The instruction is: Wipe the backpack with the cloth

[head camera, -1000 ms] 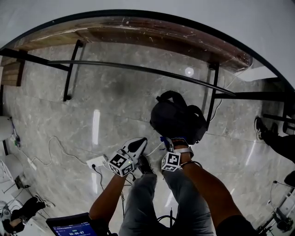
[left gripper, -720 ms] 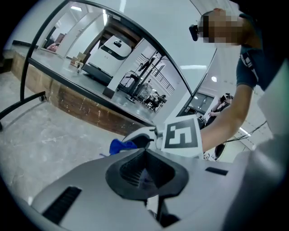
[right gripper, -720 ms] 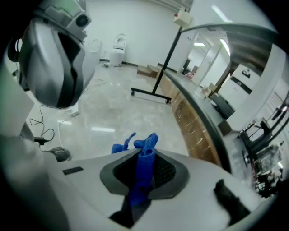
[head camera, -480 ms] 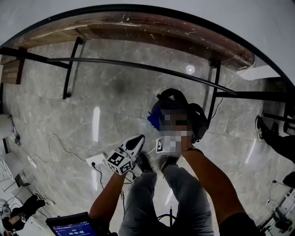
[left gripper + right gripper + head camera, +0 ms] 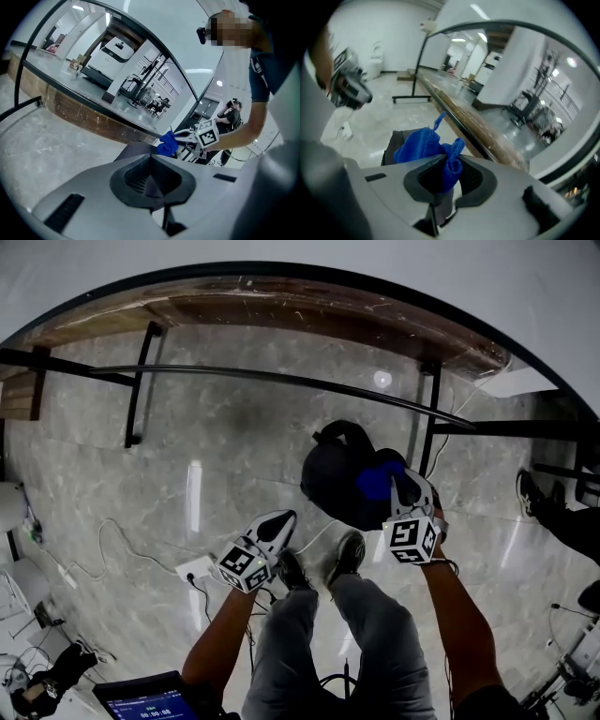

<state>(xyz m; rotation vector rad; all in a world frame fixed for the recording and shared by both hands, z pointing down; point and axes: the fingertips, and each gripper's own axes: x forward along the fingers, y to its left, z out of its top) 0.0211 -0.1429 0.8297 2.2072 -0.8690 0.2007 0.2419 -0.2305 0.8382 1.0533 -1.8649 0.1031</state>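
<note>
A black backpack (image 5: pixel 336 474) stands on the marble floor in front of my feet. My right gripper (image 5: pixel 394 486) is shut on a bunched blue cloth (image 5: pixel 378 480) and holds it against the backpack's right upper side. In the right gripper view the cloth (image 5: pixel 423 146) bulges out of the jaws of the right gripper (image 5: pixel 445 176), with the backpack's (image 5: pixel 395 140) dark fabric just beyond. My left gripper (image 5: pixel 279 527) hangs to the left of the backpack, apart from it, jaws together and empty. From the left gripper (image 5: pixel 152 185) I see the backpack (image 5: pixel 135 150) and the cloth (image 5: pixel 168 143).
A long wooden bench (image 5: pixel 281 304) on black metal legs runs along the back, with a black rail (image 5: pixel 281 379) in front of it. A white power strip (image 5: pixel 197 568) and cables lie at the left. My shoes (image 5: pixel 349 554) stand near the backpack. Another person's shoe (image 5: pixel 527 498) is at the right.
My right gripper has lifted the blue cloth from the backpack's near side and swung it across to the backpack's right upper side, rolling as it went. The left gripper has stayed put.
</note>
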